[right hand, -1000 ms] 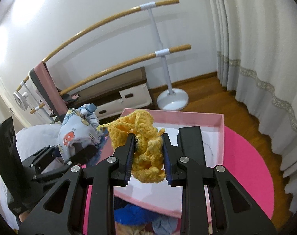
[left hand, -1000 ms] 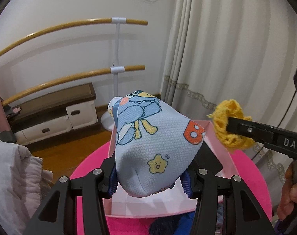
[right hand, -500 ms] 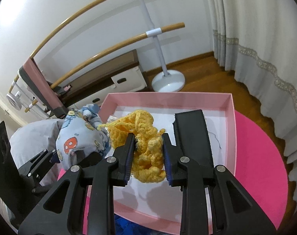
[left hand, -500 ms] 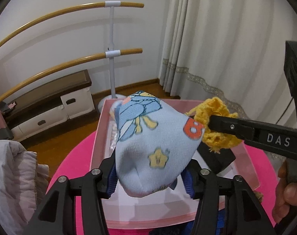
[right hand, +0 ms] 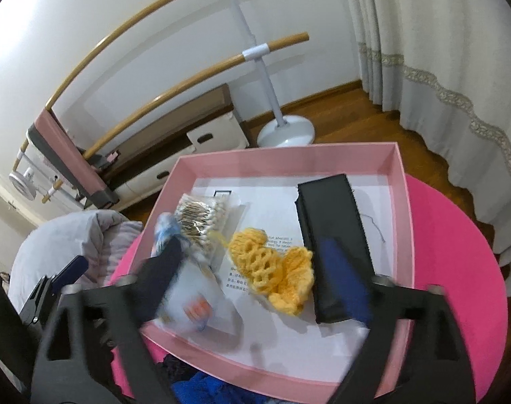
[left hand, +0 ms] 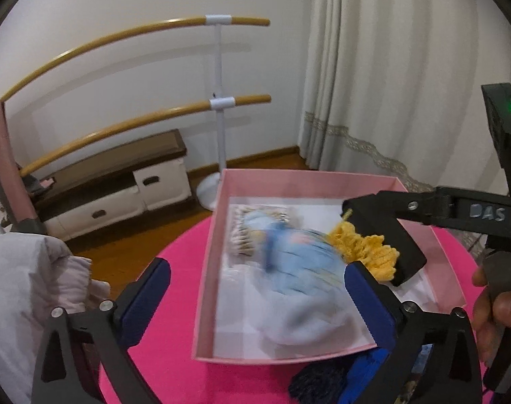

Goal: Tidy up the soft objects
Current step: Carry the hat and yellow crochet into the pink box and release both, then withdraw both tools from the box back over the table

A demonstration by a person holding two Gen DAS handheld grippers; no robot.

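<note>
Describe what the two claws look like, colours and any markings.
Both are black plastic two-finger tools with silver screws at the joints. The left claw has dark blue ribbed pads. The right claw also shows a blue pad, and seen from the left camera its arm bears pale "DAS" lettering, with a green light on the black body above. Part of a bare hand grips its handle; no sleeve shows.

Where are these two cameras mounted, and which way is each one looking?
Left wrist: rides on the left claw, looking down into the pink box; its own opening fingers show, plus the right claw and a hand.
Right wrist: rides on the right claw, looking down into the box; its opening fingers show.
Shared: box, yellow knit, blue sock, black pad.
</note>
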